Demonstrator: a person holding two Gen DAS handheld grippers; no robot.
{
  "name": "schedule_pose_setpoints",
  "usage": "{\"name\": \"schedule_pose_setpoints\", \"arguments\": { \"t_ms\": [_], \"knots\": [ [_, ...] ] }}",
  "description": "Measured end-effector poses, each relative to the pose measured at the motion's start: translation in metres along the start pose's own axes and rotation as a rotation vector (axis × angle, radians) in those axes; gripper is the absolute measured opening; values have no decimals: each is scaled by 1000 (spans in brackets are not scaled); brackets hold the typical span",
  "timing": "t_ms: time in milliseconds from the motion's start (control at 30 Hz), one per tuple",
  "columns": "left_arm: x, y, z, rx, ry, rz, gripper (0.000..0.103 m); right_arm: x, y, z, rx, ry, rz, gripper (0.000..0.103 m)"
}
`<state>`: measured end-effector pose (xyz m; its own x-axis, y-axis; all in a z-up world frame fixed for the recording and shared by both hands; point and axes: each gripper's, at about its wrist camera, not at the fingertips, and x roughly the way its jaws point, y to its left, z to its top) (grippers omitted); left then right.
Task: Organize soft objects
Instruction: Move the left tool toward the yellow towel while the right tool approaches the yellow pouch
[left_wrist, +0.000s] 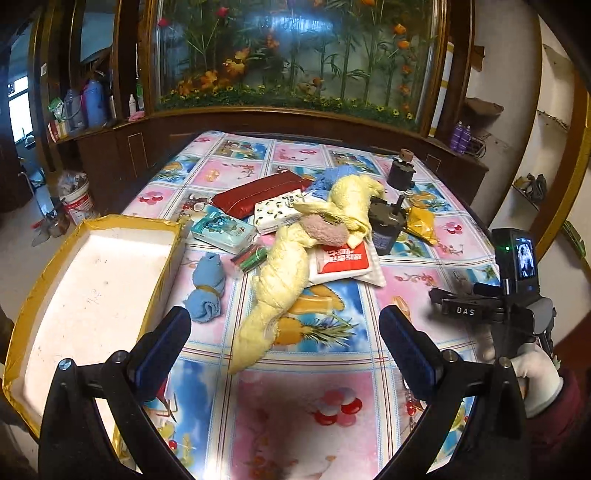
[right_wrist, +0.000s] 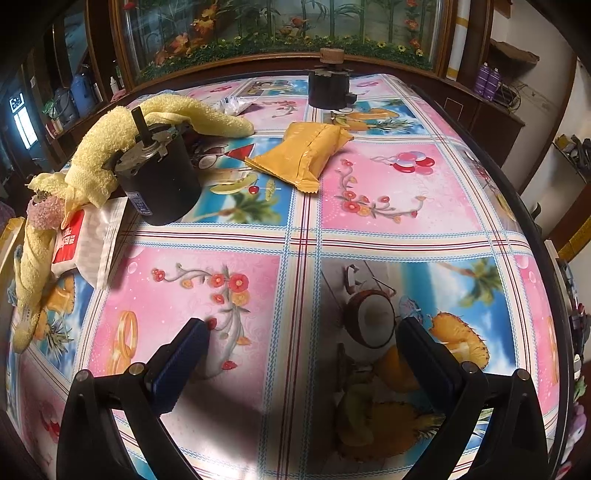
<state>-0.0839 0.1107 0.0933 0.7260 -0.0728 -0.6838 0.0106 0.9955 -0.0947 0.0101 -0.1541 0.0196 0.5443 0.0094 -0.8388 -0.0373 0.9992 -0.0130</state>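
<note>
L gripper jaws wide apart, nothing btwn, over patterned tablecloth. Just left of it: yellow-taped box, white inside, holds nothing. Ahead: long yellow towel; ahead-left, 1 blue rolled cloth. Beyond: 4 tissue packs, 2 black motors. R gripper also spread, holding nothing; yellow packet well ahead of it.

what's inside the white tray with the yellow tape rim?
Nothing visible inside the white tray: its bare white floor shows a few smudges only. The left gripper frame hides the near corner, so that part is unconfirmed. The blue rolled cloth lies outside, on the tablecloth.
</note>
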Motion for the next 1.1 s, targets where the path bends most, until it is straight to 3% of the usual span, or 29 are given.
{"name": "schedule_pose_setpoints", "arguments": {
  "t_ms": [100,300,433,500,667,767,867,933,1033,1100],
  "knots": [
    [14,0,5,-1,35,2,102,1,-1,1,6,-2,-6,103],
    [33,-3,7,55,53,82,102,3,-1,2,4,-1,-8,103],
    [30,9,25,80,21,178,102,3,-1,3,-1,1,-6,103],
    [19,22,40,90,-13,243,102,-4,-1,4,2,-16,-28,89],
    [-23,63,86,79,-88,452,103,-66,15,29,-3,-149,71,88],
    [-44,86,101,72,-139,548,103,-124,55,47,-64,-257,281,88],
    [-44,92,107,74,-145,550,103,-175,111,46,-222,-325,550,89],
    [-38,84,105,83,-141,516,103,-197,131,44,-274,-356,664,89],
    [-18,65,96,92,-96,395,103,-204,123,50,-227,-419,630,92],
    [1,51,86,102,-46,313,103,-187,104,62,-166,-416,518,100]
  ]
}}
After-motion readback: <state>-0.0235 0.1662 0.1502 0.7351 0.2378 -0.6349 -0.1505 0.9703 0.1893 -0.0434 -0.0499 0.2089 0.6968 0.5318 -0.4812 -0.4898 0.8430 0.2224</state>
